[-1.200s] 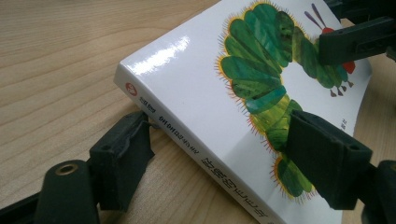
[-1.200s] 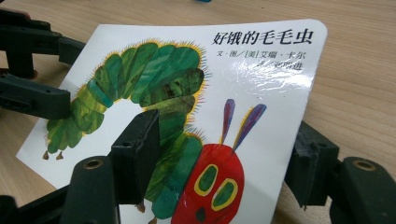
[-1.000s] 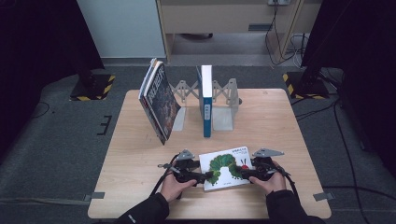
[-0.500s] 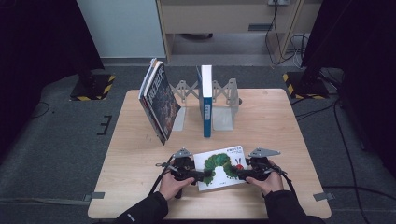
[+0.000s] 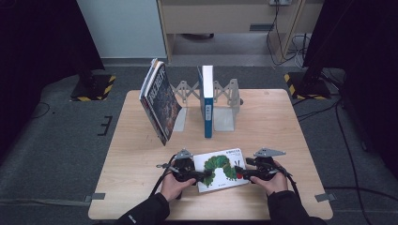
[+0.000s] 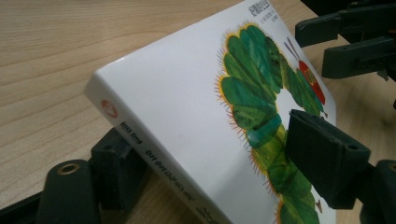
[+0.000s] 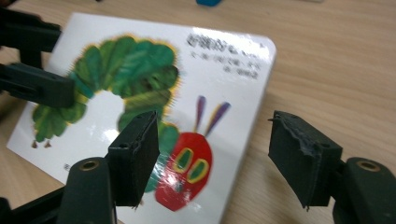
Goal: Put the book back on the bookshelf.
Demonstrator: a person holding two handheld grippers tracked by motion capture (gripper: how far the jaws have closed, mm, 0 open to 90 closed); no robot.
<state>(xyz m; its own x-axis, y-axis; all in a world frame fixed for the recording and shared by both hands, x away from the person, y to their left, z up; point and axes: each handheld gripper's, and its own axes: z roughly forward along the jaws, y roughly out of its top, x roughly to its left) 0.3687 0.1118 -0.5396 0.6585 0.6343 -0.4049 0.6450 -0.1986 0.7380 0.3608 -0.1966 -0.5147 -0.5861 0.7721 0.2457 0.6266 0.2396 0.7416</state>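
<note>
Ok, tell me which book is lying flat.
The white caterpillar book, flat at the table's near edge; the blue-spined book stands upright and the dark books lean.

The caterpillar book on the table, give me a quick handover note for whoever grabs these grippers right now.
Left gripper: jaws have just been closing on the spine edge of the caterpillar book, one jaw under it, one on the cover; that edge is tipped up off the table.
Right gripper: open, jaws straddling the book's opposite edge, not gripping.
Bookend rack at the back holds one upright blue book; a dark book leans at its left.
Done: book's edge lifted. Left: probably secure the grip, then stand the book in the rack.
</note>
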